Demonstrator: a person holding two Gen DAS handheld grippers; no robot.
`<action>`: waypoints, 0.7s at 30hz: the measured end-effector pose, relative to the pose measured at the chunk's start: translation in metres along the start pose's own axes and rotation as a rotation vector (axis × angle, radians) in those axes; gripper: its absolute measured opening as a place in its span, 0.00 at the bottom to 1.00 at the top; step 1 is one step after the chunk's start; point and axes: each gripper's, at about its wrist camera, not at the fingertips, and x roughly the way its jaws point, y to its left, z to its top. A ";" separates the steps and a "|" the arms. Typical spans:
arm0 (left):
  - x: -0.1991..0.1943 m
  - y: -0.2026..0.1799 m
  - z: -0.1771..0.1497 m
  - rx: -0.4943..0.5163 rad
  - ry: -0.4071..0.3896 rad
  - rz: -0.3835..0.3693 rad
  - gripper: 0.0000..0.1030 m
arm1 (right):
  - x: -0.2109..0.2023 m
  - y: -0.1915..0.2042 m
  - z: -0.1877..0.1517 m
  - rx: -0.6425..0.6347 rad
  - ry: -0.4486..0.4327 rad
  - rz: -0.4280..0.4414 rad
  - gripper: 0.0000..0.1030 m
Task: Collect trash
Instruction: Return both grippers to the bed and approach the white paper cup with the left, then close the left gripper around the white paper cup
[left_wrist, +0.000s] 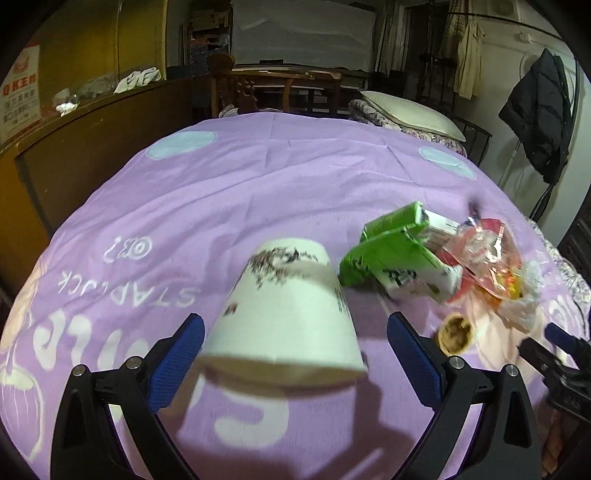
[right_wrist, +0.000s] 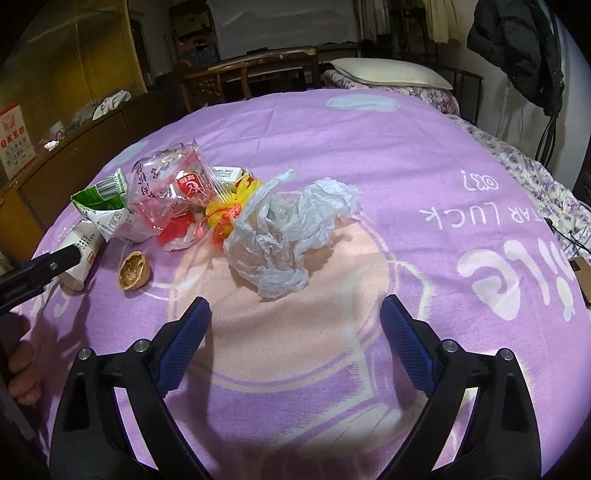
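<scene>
A white paper cup (left_wrist: 284, 310) lies tipped on the purple bedspread (left_wrist: 258, 177), between the wide-open fingers of my left gripper (left_wrist: 295, 343); the pads do not touch it. The cup also shows in the right wrist view (right_wrist: 83, 254). Beside it lie a crushed green and white carton (left_wrist: 399, 258), a clear red-printed wrapper (left_wrist: 484, 254) and a walnut shell half (left_wrist: 456, 332). In the right wrist view, my right gripper (right_wrist: 295, 328) is open and empty, just short of a crumpled clear plastic bag (right_wrist: 284, 236). The carton (right_wrist: 107, 206), wrapper (right_wrist: 173, 195), a yellow wrapper (right_wrist: 232, 206) and the shell (right_wrist: 133, 271) lie left of it.
The bedspread (right_wrist: 406, 166) covers a bed with a pillow (left_wrist: 410, 114) at the far end. A wooden cabinet (left_wrist: 92, 122) runs along the left. A dark coat (left_wrist: 539, 110) hangs at the right. Wooden chairs (left_wrist: 280, 88) stand behind the bed.
</scene>
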 end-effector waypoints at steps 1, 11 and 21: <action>0.004 -0.001 0.002 0.009 -0.004 0.015 0.94 | 0.000 -0.001 0.000 0.000 0.000 0.001 0.88; 0.032 0.045 -0.004 -0.168 0.056 -0.041 0.94 | 0.000 -0.003 -0.001 0.008 0.000 0.011 0.88; 0.026 0.045 -0.003 -0.184 0.026 -0.015 0.94 | 0.001 -0.001 0.000 0.000 0.006 0.007 0.88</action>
